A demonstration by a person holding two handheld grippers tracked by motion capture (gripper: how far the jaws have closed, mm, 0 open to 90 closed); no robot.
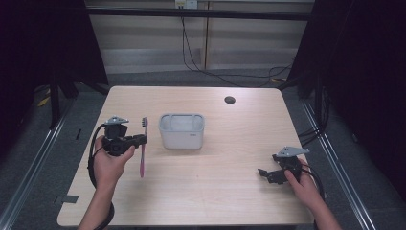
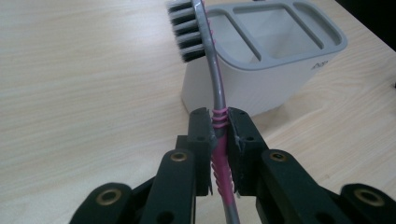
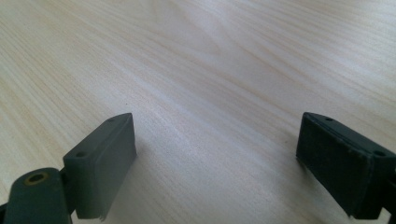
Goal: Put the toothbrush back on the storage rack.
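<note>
A pink and grey toothbrush (image 1: 142, 146) with dark bristles (image 2: 186, 31) is clamped in my left gripper (image 1: 140, 140), whose jaws are shut on its ribbed pink neck (image 2: 219, 122). The brush points away from me, head toward the far side. Just right of it stands a white holder with a grey slotted top (image 1: 182, 130), seen close behind the brush in the left gripper view as the holder (image 2: 266, 60). My right gripper (image 1: 266, 174) rests low over the table at the front right, jaws wide open with bare wood between them (image 3: 215, 158).
The wooden table (image 1: 230, 143) has a round cable hole (image 1: 230, 100) near its far edge. Cables hang down the wall behind. Dark floor and metal rails run along both sides of the table.
</note>
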